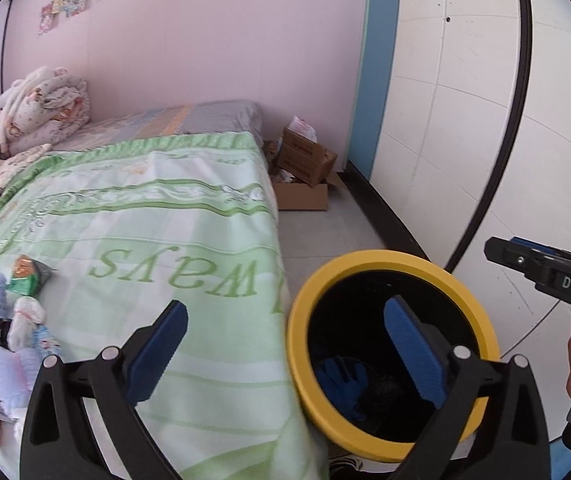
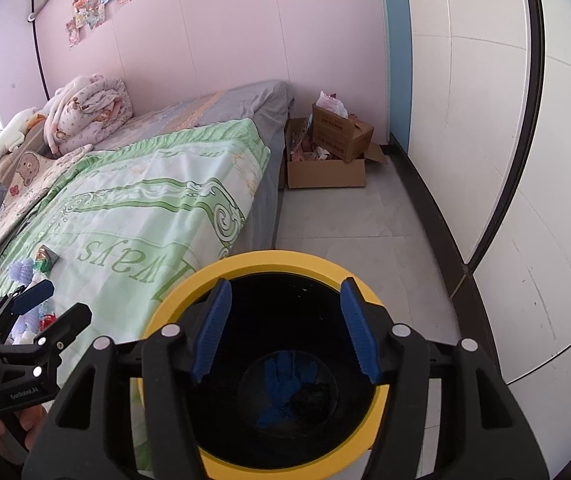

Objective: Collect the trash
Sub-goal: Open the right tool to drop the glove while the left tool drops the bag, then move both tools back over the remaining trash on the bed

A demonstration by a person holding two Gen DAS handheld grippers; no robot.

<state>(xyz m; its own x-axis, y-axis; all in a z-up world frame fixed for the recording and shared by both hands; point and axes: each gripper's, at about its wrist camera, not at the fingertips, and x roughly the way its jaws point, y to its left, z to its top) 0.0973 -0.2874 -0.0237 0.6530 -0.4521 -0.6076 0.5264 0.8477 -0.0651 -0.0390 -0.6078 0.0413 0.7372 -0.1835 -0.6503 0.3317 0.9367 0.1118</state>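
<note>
Right gripper (image 2: 285, 328), fingers spread and empty, over a round yellow-rimmed bin (image 2: 177, 300) holding a crumpled blue glove (image 2: 285, 376); only the wide-open left gripper (image 1: 285, 356) view shows soft litter (image 1: 21, 280) left of its fingers

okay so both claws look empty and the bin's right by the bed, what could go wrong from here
1. The trash pile mixes wrappers and soft bits; the open left claw might snag the green blanket along with a piece.
2. The yellow-rimmed bin sits tight against the bed edge; a swinging right claw could knock its rim.
</note>
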